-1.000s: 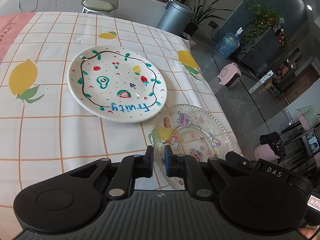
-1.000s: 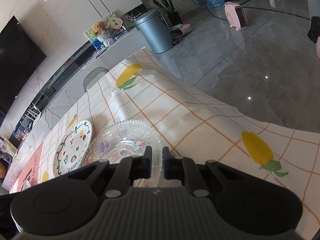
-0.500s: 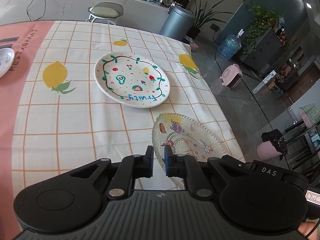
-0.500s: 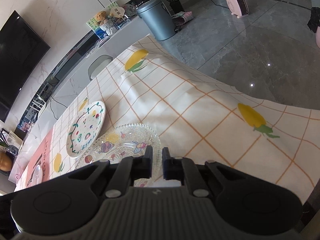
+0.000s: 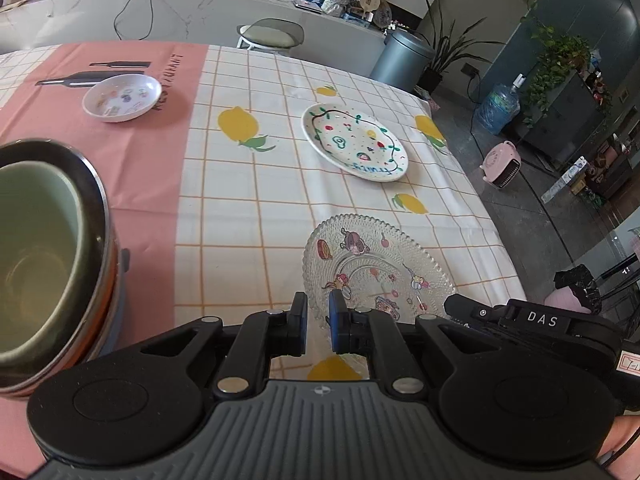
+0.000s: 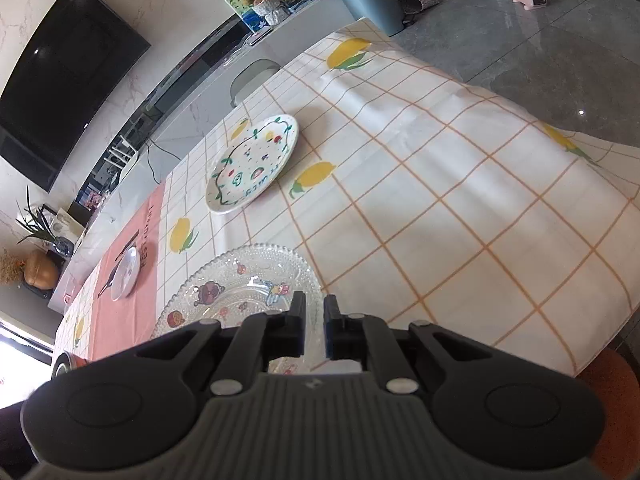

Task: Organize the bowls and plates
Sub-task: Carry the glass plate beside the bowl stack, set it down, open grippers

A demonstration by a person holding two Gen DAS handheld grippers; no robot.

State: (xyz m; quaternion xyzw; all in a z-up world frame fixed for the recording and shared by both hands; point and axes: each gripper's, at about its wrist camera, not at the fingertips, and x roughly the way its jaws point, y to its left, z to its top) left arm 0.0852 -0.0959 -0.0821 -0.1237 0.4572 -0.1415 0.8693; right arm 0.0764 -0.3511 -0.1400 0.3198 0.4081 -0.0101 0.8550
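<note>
Right now my left claw (image 5: 318, 312) hangs with its jaws nearly together, nothing between them, just above the near rim of the clear glass plate (image 5: 376, 266) lying on the desk (image 5: 240, 216). My right claw (image 6: 314, 314) is likewise drawn almost closed and empty, over that same glass plate (image 6: 240, 284). Well ahead of both sits the white fruit-painted plate (image 5: 354, 142), with a small white dish (image 5: 122, 98) far off to the left (on the pink strip). Close at my left claw's left is a stack of bowls (image 5: 44, 256), green inside steel
</note>
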